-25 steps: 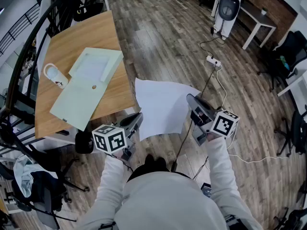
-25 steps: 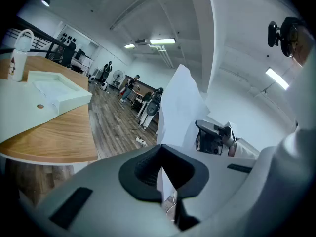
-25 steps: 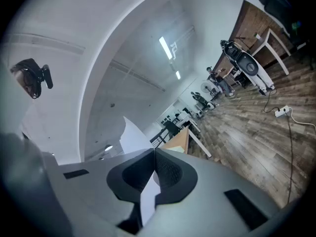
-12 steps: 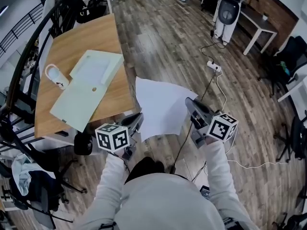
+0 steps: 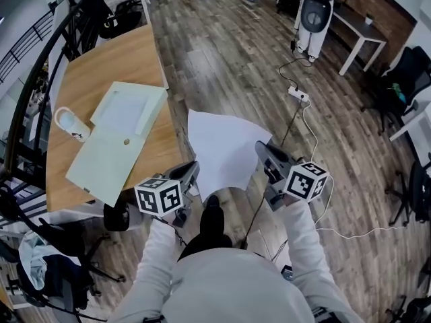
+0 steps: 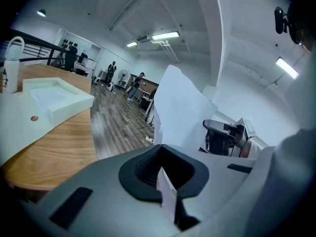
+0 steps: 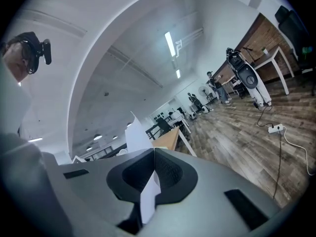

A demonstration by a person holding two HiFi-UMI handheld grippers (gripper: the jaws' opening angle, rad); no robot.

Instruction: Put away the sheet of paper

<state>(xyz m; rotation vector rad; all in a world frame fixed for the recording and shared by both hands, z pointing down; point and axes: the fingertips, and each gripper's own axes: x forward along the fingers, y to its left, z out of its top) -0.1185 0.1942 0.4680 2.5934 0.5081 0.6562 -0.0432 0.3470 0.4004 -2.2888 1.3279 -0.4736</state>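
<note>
A white sheet of paper (image 5: 222, 147) hangs in the air over the wooden floor, just off the table's near corner. My left gripper (image 5: 190, 171) is shut on its lower left corner, and my right gripper (image 5: 260, 151) is shut on its right edge. In the left gripper view the sheet (image 6: 181, 107) rises out of the closed left gripper (image 6: 162, 171). In the right gripper view a strip of the paper (image 7: 137, 134) stands up from the closed right gripper (image 7: 150, 180). A pale green open box file (image 5: 113, 140) lies on the wooden table (image 5: 114, 56) to the left.
A white mug (image 5: 68, 123) stands beside the file on the table. A black chair (image 5: 116, 214) sits under the table's near edge. A power strip (image 5: 297, 93) and cables lie on the floor to the right. A black railing (image 5: 30, 86) runs along the left.
Both grippers have carried the sheet slightly left and down, nearer the table's corner. The grip on the paper is unchanged.
</note>
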